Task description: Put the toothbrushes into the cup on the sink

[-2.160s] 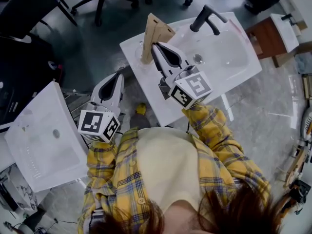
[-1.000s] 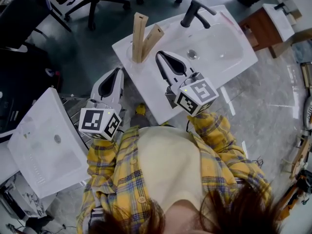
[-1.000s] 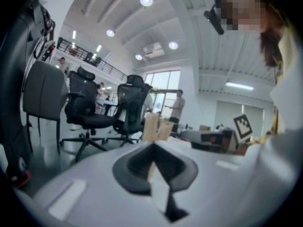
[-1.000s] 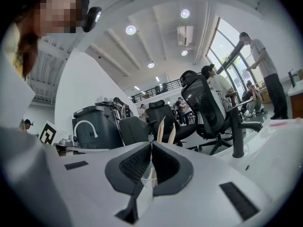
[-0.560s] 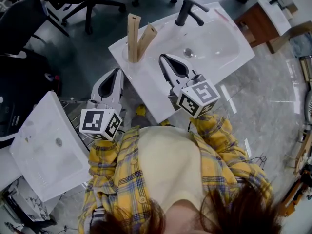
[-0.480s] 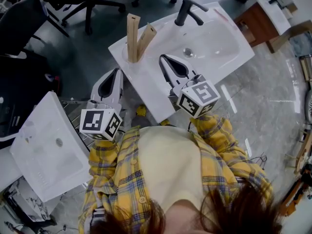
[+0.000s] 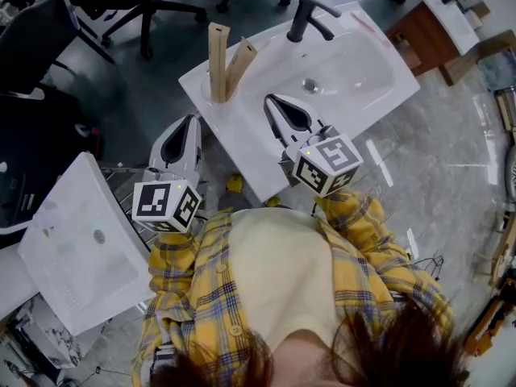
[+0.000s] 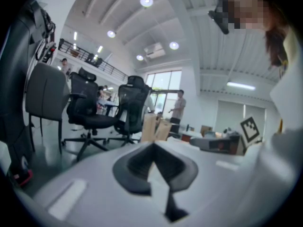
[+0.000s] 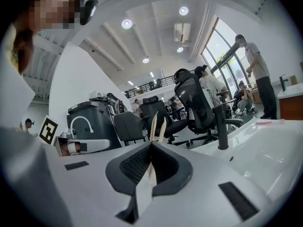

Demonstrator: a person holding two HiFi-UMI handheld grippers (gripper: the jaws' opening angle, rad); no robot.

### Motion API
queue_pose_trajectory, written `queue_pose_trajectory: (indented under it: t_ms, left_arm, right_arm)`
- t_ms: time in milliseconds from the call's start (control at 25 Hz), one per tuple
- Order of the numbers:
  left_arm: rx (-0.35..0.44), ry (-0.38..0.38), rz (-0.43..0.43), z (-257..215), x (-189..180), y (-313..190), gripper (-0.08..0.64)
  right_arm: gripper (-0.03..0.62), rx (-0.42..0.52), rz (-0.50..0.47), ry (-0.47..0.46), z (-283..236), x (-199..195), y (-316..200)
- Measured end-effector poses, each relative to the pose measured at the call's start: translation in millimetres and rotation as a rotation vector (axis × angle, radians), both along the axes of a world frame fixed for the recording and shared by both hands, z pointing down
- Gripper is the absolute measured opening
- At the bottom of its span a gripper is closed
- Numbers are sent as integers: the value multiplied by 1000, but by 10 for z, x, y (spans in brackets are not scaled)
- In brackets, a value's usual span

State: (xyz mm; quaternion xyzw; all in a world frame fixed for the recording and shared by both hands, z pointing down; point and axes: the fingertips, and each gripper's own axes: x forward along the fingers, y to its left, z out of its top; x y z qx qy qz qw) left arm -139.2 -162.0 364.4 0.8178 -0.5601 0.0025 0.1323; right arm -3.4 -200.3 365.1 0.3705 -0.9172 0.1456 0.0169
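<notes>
The left claw is hanging just off the sink's left edge, over the floor. Its jaws are pressed together with nothing between them, as the left gripper view shows.

On the sink's far left corner the cup is standing, clear and hard to make out. The two toothbrushes are sitting in it, tan and long, with their lower ends in the cup. One is standing nearly upright. The other is leaning away from it, its top pointing toward the sink's faucet, so the pair is forming a narrow V.

The right claw is hovering over the sink's flat near rim, between the cup and the basin. It is pointing toward the toothbrushes but is clear of them. Its jaws are closed and empty.

About two seconds earlier the right claw's tip was right at the toothbrushes. It is now drawn back toward the person, while the left claw is keeping its place beside the sink.
</notes>
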Motion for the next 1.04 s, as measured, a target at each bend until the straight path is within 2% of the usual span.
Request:
queue_pose_trajectory:
  t_ms: [720, 1040]
  left_arm:
    - [-18, -8, -32, 43, -80, 27, 8]
    - [-51, -13, -23, 80, -61, 5, 7]
  right_arm:
    - [14, -30, 24, 13, 51, 12, -40]
    - [14, -47, 20, 14, 46, -8, -40]
